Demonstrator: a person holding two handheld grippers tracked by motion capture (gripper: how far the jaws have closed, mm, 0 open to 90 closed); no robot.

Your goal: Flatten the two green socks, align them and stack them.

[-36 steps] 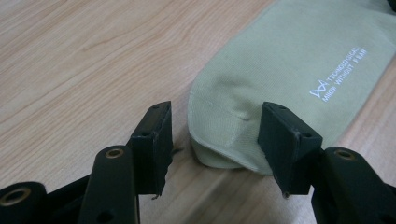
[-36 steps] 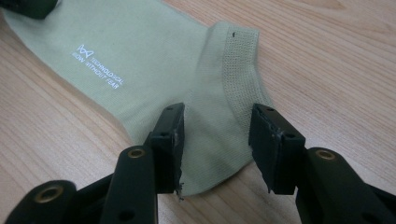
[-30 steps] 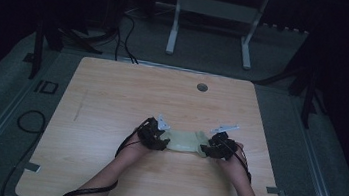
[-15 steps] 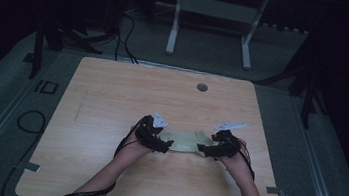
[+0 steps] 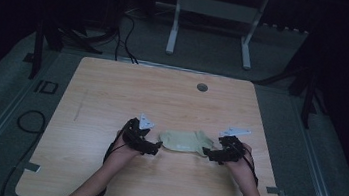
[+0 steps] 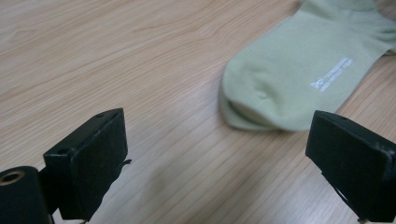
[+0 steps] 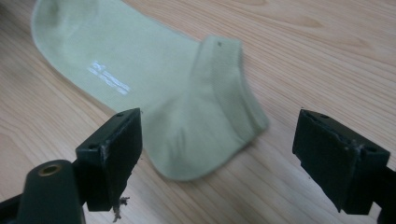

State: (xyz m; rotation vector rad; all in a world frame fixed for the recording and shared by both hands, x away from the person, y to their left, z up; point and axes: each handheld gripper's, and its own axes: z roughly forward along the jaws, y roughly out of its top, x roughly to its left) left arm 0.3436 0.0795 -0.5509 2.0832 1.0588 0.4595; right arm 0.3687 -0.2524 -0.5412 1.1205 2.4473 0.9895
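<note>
While the wooden table point(image 5: 111, 100) spreads pale and grained under everything, a small round grommet point(image 5: 202, 87) sits near its far edge, well apart from my work. On the near half lies a light green ankle sock point(image 5: 187, 142), flat on the wood between my two claws, its toe end toward my left and its ribbed cuff toward my right. A small white printed mark point(image 6: 330, 74) shows on the foot part of it.

My left gripper point(image 5: 152, 148) rests just beside the toe; its jaws have just been opening and now stand wide apart, with bare wood between them and the toe a little beyond, not touched. My right gripper point(image 5: 210, 155) sits at the cuff end; its jaws too have just been opening and stand wide apart. From the right gripper view the cuff and heel lie on the table in the gap ahead of the pads, and neither pad presses on the cloth
</note>
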